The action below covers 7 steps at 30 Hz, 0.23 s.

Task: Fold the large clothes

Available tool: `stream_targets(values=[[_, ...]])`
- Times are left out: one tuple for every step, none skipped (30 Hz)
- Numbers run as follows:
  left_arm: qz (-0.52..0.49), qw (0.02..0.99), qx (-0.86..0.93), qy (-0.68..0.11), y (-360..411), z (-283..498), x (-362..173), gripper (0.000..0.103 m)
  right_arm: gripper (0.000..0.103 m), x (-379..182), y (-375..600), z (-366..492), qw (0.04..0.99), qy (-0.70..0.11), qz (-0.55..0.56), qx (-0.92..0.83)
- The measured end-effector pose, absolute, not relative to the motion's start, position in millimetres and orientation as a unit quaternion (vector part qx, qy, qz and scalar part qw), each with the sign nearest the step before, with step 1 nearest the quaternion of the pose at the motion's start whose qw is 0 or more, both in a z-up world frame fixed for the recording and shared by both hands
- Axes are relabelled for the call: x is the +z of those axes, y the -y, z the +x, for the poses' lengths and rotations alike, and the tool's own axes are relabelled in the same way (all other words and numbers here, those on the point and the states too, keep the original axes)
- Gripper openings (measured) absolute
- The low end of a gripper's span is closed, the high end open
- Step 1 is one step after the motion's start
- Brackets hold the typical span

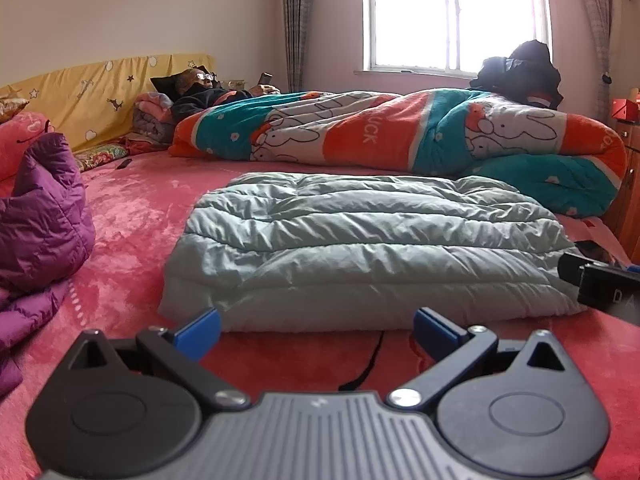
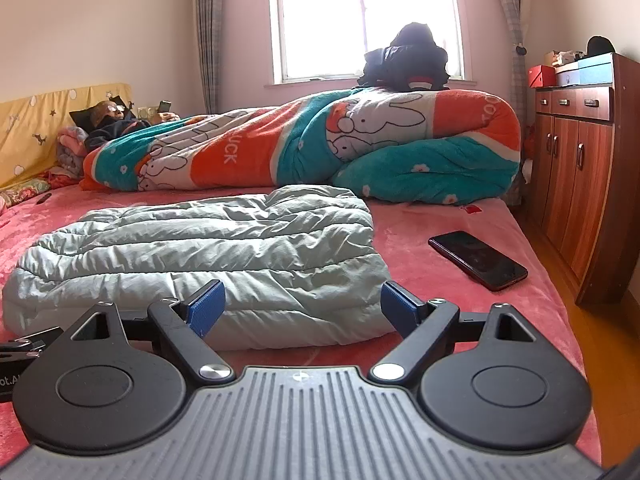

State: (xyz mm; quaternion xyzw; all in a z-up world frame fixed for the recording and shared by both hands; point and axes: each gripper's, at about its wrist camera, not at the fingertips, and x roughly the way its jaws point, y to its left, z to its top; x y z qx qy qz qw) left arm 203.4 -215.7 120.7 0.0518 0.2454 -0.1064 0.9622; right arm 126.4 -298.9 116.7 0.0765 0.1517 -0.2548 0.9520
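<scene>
Both grippers are hovering low over the pink bed [image 2: 460,216], empty, fingers spread wide on the left gripper [image 1: 316,330] and the right gripper [image 2: 302,304] alike. The pale green puffer jacket [image 1: 360,248] lies folded into a flat bundle just beyond them, mid-bed. A purple jacket [image 1: 40,216] is heaped at the left, a phone [image 2: 478,260] lies to the right of the bundle, and a big rabbit-print quilt [image 2: 304,144] covers a person at the far side.

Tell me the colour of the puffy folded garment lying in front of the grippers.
Pale mint green: the quilted garment shows best in the left wrist view.
</scene>
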Motion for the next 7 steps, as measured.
stream_targets(values=[[0.048,0.962,-0.108,-0.245,215,202,121,0.102,0.103,117,299,126,0.952,-0.151,0.077,-0.254],[0.047,0.963,-0.109,-0.243,215,201,120,0.102,0.103,116,299,125,0.952,-0.151,0.077,-0.254],[0.049,0.963,-0.11,-0.243,215,199,120,0.102,0.103,116,299,124,0.953,-0.15,0.078,-0.253],[0.051,0.963,-0.11,-0.242,216,197,120,0.102,0.103,116,298,122,0.953,-0.149,0.078,-0.253],[0.052,0.962,-0.111,-0.243,216,195,119,0.102,0.103,116,298,121,0.953,-0.149,0.078,-0.252],[0.053,0.962,-0.113,-0.243,216,193,120,0.102,0.103,116,298,120,0.953,-0.148,0.078,-0.252],[0.056,0.962,-0.113,-0.243,216,190,120,0.102,0.103,116,297,118,0.953,-0.148,0.078,-0.252]])
